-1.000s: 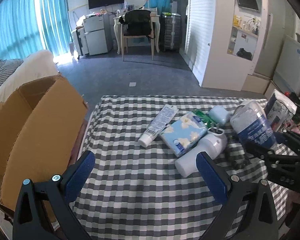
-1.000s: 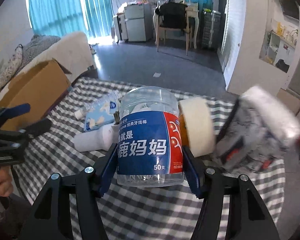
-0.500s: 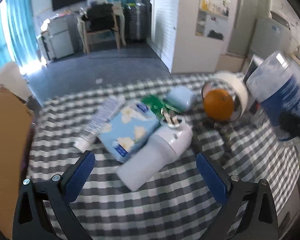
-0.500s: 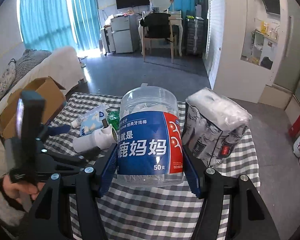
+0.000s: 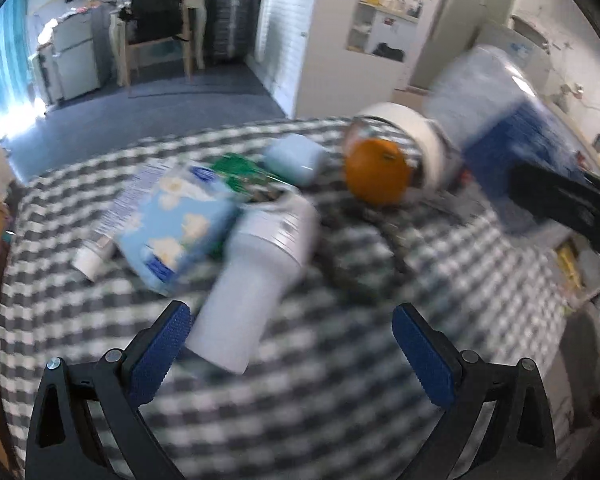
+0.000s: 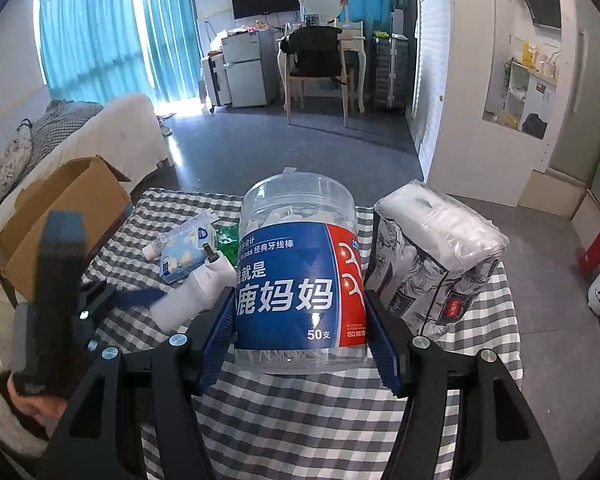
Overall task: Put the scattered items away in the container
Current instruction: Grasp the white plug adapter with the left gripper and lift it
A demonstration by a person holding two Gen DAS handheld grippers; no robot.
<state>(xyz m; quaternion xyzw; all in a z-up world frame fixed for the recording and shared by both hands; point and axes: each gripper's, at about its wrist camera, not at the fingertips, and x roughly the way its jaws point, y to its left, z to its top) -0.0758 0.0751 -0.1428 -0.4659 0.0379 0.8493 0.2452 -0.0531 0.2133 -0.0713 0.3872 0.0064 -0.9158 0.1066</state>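
Observation:
My right gripper (image 6: 300, 328) is shut on a clear floss-pick jar (image 6: 300, 276) with a blue and red label, held above the checked table; the jar also shows blurred in the left wrist view (image 5: 496, 120). My left gripper (image 5: 290, 344) is open and empty just above the table, with a white hair dryer (image 5: 256, 272) lying between its fingers. The open cardboard box (image 6: 60, 224) stands at the table's left edge. A blue tissue pack (image 5: 176, 228), a toothpaste tube (image 5: 112, 220), a light blue case (image 5: 296, 158), an orange (image 5: 378, 172) and a tape roll (image 5: 412, 140) lie on the table.
A wrapped tissue pack (image 6: 428, 256) stands at the table's right side. A green packet (image 5: 240, 172) lies under the tissue pack. A sofa (image 6: 112, 136) is behind the box. A chair and desk (image 6: 320, 68) stand far back across the floor.
My left gripper has swung right and lower toward the hair dryer, so the box has left its view. My right gripper has lifted the jar and holds it steady.

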